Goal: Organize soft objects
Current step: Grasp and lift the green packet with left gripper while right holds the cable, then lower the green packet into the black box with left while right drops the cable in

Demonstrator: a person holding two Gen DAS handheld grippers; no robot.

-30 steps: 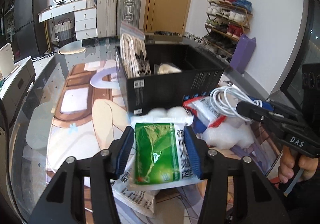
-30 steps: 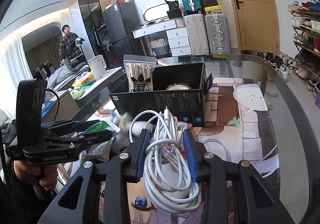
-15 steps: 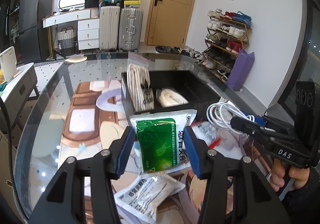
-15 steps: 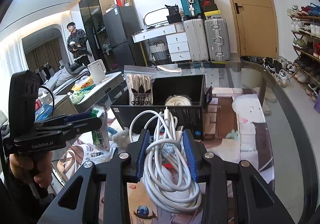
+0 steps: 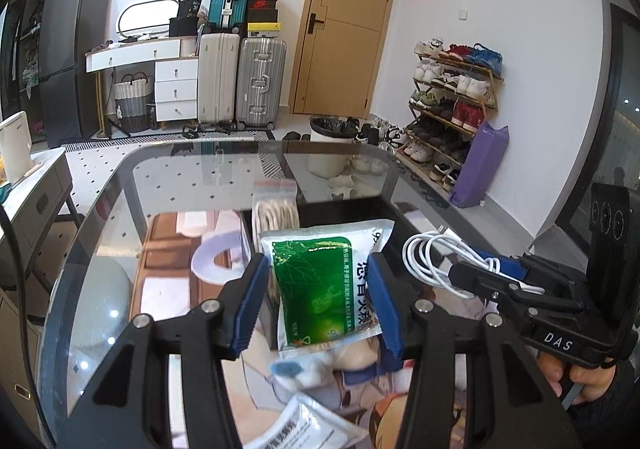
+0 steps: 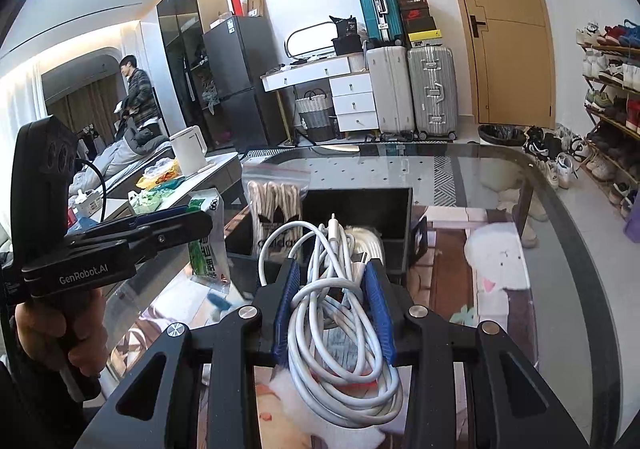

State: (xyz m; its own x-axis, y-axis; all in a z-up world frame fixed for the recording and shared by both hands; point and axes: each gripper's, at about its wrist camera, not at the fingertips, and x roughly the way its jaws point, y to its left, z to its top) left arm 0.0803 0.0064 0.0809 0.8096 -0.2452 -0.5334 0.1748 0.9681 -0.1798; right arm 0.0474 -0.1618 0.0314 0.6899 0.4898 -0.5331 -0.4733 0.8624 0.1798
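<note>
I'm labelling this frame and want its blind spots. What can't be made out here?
- Black box floor: right wrist view, hidden behind the white cable held in the right tool.
- Green sachet lower text: left wrist view, blurred, in the left tool.
- White packet: left wrist view, cut off by bottom edge.

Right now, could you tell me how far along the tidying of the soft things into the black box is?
Done: a zip bag of white laces and a white coil already sit in the black box. In hand: the left tool grips a green sachet, and the right tool grips a white cable bundle; both are lifted but not yet in the box. Left: another sachet lies on the table.
</note>
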